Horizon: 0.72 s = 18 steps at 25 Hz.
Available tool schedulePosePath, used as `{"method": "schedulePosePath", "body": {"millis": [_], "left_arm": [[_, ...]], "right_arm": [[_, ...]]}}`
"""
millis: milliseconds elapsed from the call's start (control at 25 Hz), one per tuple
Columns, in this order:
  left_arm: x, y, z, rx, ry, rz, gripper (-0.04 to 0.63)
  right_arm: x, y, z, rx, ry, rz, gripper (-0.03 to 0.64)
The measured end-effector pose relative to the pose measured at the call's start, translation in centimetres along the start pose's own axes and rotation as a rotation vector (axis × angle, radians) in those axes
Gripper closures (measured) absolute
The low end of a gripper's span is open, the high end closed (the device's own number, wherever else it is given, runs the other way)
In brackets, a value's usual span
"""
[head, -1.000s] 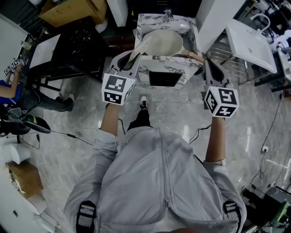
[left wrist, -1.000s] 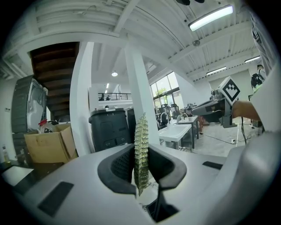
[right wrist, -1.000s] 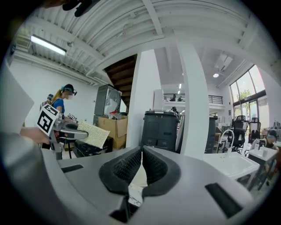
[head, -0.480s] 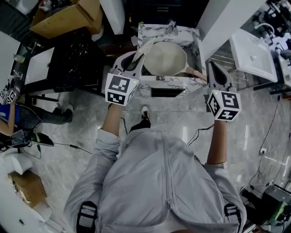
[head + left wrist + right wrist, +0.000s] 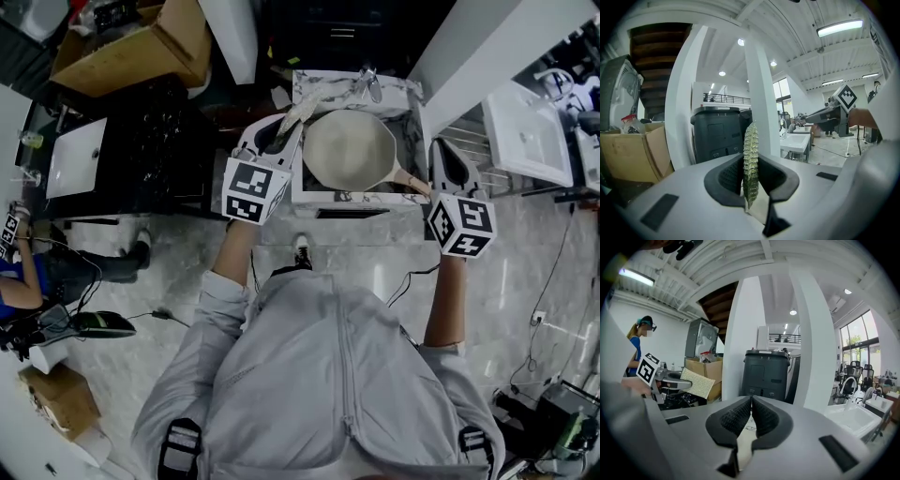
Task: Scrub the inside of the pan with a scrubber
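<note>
The left tongs (image 5: pixel 751 180) are clamped on a thin green scrubber (image 5: pixel 751 150), which stands on edge and sticks out past their tips. The right tongs (image 5: pixel 750 416) are pressed together, with a pale strip low between them that looks like the end of the handle (image 5: pixel 411 178). The pale pan (image 5: pixel 349 148) lies between the two tongs, over the basin of the marble counter (image 5: pixel 394 94). Its handle runs to the right tongs, and the scrubber is at its rim on the side of the left tongs.

One pan (image 5: pixel 349 150), one scrubber (image 5: pixel 302 111), one marble sink (image 5: pixel 319 89), and two claws: a left claw (image 5: pixel 279 131) and a right claw (image 5: pixel 441 150).
</note>
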State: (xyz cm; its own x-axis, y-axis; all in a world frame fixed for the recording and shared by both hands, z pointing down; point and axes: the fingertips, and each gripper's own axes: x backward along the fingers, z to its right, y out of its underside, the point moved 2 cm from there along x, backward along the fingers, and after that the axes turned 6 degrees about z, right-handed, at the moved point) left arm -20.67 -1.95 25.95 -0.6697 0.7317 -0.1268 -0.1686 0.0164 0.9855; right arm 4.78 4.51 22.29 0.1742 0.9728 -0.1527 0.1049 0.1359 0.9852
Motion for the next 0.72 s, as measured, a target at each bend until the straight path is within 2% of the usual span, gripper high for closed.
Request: {"method": "schedulePosePath", "body": {"millis": [240, 440, 720], "left_arm": [[-1.6, 1.3, -3.1, 0.003, 0.007, -0.013, 0.525], [-2.8, 2.7, -3.9, 0.021, -0.014, -0.050, 0.525], [-6.3, 5.5, -3.1, 0.028, -0.090, -0.138, 0.525]], "right_arm": [[-3.5, 0.2, -1.2, 0.013, -0.014, -0.003, 0.580], [-5.8, 1.2, -0.5, 0.005, -0.028, -0.020, 0.580], [-9.3, 3.0, 2.3, -0.009, -0.142, -0.028, 0.580]]}}
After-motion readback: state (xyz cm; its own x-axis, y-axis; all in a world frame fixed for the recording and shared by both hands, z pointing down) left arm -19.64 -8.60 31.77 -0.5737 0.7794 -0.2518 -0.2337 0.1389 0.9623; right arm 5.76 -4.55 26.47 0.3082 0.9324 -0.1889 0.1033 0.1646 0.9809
